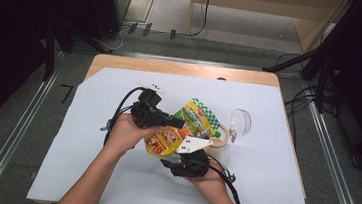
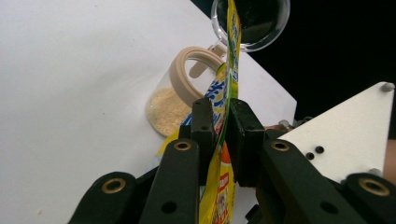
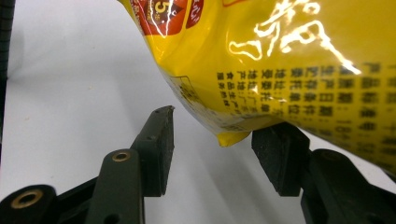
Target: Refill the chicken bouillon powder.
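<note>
Yellow foil catches the light at the centre of the high view, where a seasoning pouch (image 1: 182, 127) hangs tilted above the white sheet (image 1: 89, 148), its green-checked top toward a clear jar (image 1: 219, 138) just to its right. The left gripper (image 1: 174, 123) has its jaws pressed together on the pouch's edge; in the left gripper view the pads clamp the thin film (image 2: 224, 135) on both sides. The right gripper (image 1: 184, 150) sits at lower centre under the pouch, its jaws spread; in the right gripper view the pouch's lower corner (image 3: 232, 137) hangs between the pads without clearly touching either.

The jar, with pale granules at its bottom (image 2: 163, 114) and a beige rim (image 2: 187, 70), seems to be the target for pouring. With only one edge pinched, the pouch could twist or slip, and granules could miss the narrow mouth and scatter on the sheet. A nudge from the pouch might also tip the jar, and the right gripper could crease the corner if it closes off-centre.

Whether the pouch is torn open I cannot tell. The round clear lid (image 1: 241, 122) stands at the right of the jar; whether they touch is hard to make out.
</note>
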Demonstrator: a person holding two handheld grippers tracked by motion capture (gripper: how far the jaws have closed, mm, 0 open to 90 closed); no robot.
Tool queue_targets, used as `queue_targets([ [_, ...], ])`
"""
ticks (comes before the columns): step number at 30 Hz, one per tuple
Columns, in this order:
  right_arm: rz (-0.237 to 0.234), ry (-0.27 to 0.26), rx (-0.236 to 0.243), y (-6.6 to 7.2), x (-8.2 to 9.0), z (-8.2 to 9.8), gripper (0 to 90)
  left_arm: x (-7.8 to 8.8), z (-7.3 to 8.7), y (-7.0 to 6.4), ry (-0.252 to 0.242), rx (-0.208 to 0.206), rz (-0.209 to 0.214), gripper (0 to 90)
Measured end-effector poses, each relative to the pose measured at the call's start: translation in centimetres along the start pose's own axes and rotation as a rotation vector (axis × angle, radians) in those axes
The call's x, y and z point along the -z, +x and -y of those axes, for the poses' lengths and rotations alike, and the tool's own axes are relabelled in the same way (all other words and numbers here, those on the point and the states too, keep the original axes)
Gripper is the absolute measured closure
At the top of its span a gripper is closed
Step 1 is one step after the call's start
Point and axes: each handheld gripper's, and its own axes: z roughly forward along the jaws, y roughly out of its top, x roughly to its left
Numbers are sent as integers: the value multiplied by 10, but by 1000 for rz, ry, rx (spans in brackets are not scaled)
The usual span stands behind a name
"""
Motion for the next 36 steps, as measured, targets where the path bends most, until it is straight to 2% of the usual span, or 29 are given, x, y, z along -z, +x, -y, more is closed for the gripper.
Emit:
queue_targets([
  [6, -4, -11, 10, 0, 1, -2, 504, 4, 2, -2, -5, -44, 18, 881],
  [14, 4, -29, 16, 1, 7, -4, 498, 13, 4, 3, 0, -50, 20, 893],
  [16, 11, -38, 22, 1, 9, -5, 497, 16, 5, 5, -5, -50, 14, 894],
  [21, 10, -50, 24, 4, 15, -7, 493, 24, 6, 10, -33, -36, 35, 899],
  [30, 16, -50, 18, 8, 27, -6, 478, 41, 9, 22, -110, -23, -28, 897],
  [36, 12, -57, 2, 10, 35, -3, 476, 43, 9, 34, -144, -8, -65, 896],
])
